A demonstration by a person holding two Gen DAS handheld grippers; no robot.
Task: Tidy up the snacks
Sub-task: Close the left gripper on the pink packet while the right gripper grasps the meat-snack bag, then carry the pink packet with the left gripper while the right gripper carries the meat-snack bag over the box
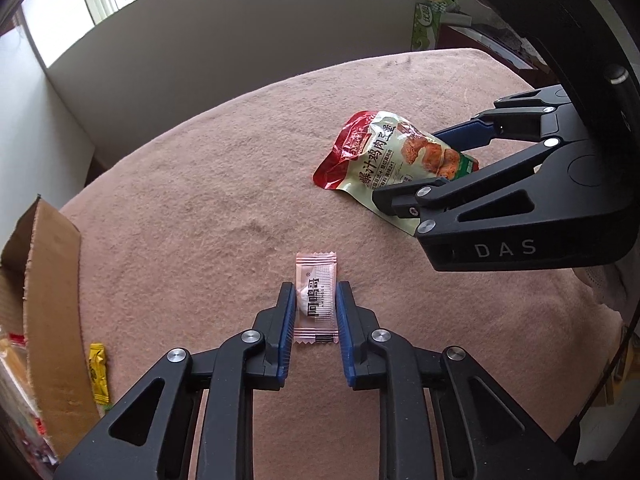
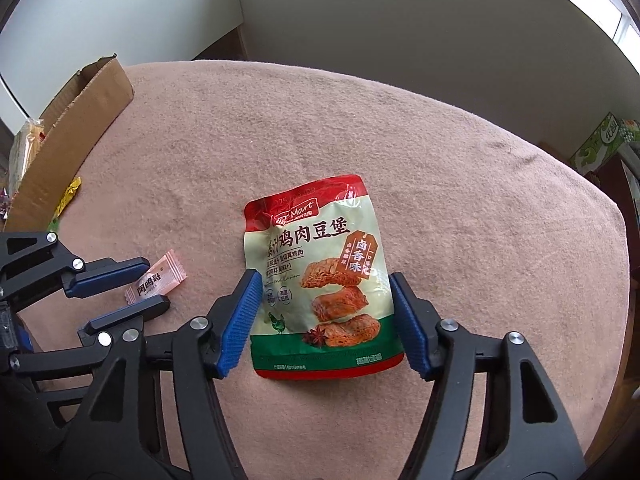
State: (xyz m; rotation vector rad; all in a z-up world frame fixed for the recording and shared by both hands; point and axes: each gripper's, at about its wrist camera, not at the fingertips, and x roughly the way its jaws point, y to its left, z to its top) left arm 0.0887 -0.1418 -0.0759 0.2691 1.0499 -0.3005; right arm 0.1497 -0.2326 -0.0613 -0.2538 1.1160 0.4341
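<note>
On the pink blanket (image 2: 460, 168), mid-surface, lies one red-and-green chicken snack pouch (image 2: 320, 280), flat, label up. The right gripper (image 2: 326, 320) straddles its lower half; blue pads (image 2: 242, 324) sit at both side edges, the left one touching. Whether they press cannot be told.

Just left of the pouch: one small pink candy sachet (image 1: 316, 300). The left gripper (image 1: 314, 332) is closed on it, pads against both long edges; sachet flat on the blanket.

Well left of the pouch, at the blanket's edge: one open cardboard box (image 2: 76, 128), flap up, packets inside too unclear to count. One yellow sachet (image 1: 98, 372) lies against the box wall.

Open room: bare blanket beyond and to the right of the pouch, up to the rounded far edge. One green carton (image 2: 600, 140) stands off the blanket's right edge.
</note>
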